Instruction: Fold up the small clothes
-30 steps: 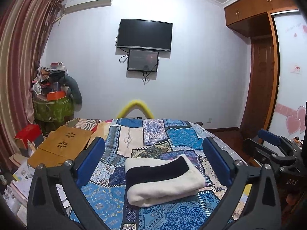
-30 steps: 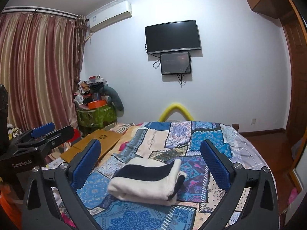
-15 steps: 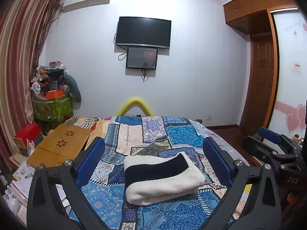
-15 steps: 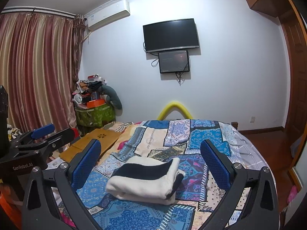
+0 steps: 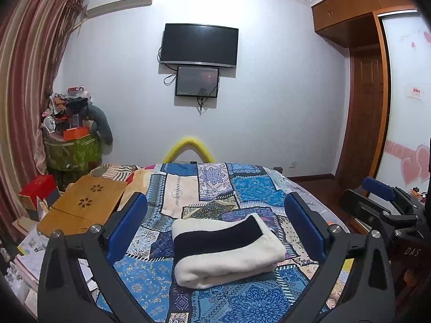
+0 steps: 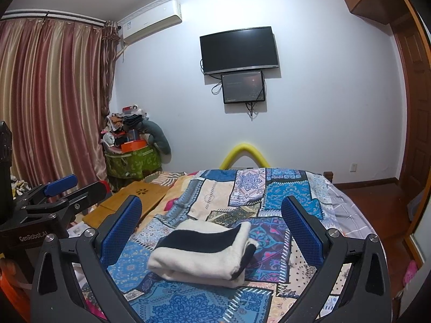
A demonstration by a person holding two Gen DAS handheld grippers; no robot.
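Observation:
A small cream and black garment (image 5: 225, 250) lies folded into a thick bundle on the patchwork bedspread (image 5: 215, 188); it also shows in the right wrist view (image 6: 202, 254). My left gripper (image 5: 215, 223) is open and empty, held back from and above the bundle, which sits between its blue pads. My right gripper (image 6: 211, 223) is open and empty too, likewise held short of the bundle. Each gripper shows at the edge of the other's view: the right one (image 5: 388, 210), the left one (image 6: 51, 202).
A wooden lap table (image 5: 83, 207) lies at the bed's left edge. Boxes and papers (image 5: 35, 196) crowd the floor on the left. A cluttered green bin (image 5: 71, 145) stands by the curtain. A yellow foam arch (image 5: 188, 150) rises behind the bed. A wardrobe (image 5: 371, 107) stands at the right.
Both grippers have drawn back and tilted up slightly; the folded bundle sits a little lower in both views. The garment has not moved.

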